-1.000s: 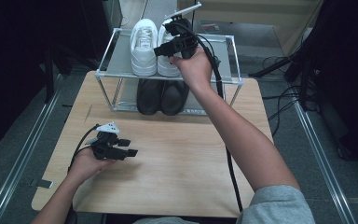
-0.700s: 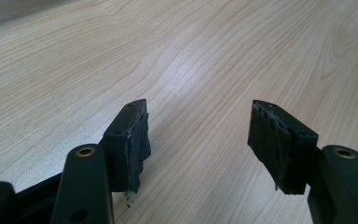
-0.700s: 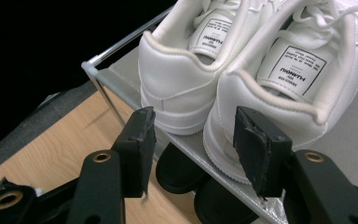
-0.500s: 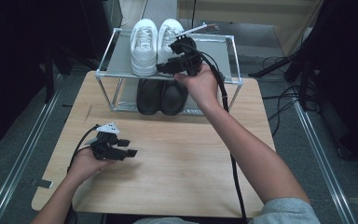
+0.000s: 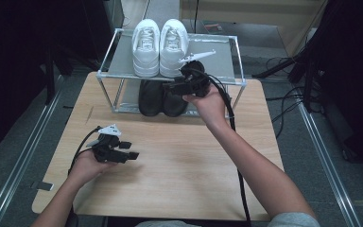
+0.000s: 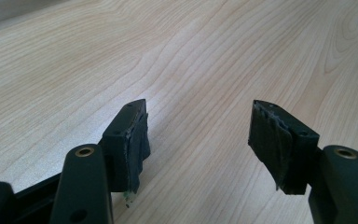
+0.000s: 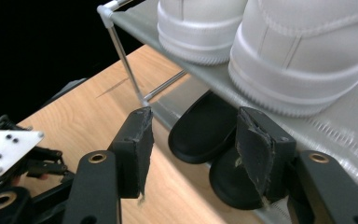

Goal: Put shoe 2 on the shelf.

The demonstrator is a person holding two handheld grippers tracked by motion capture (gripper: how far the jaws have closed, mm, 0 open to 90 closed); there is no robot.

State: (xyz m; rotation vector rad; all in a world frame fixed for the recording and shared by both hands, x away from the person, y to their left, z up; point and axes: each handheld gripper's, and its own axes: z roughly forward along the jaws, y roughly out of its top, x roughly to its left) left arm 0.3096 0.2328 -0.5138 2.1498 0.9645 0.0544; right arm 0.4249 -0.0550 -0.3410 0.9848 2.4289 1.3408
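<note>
Right gripper (image 7: 191, 154), jaws just opening and empty, should aim straight at one black shoe (image 7: 205, 128) heel.

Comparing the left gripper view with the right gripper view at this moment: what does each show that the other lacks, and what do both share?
Left gripper view alone: the left gripper with its fingers apart over bare wooden table, nothing between them.

Right gripper view alone: the right gripper, fingers apart and just opening further, nothing between them, facing the black shoes under the rack shelf, with the white sneakers on top.

Both: the same wooden tabletop and open black fingers.
</note>
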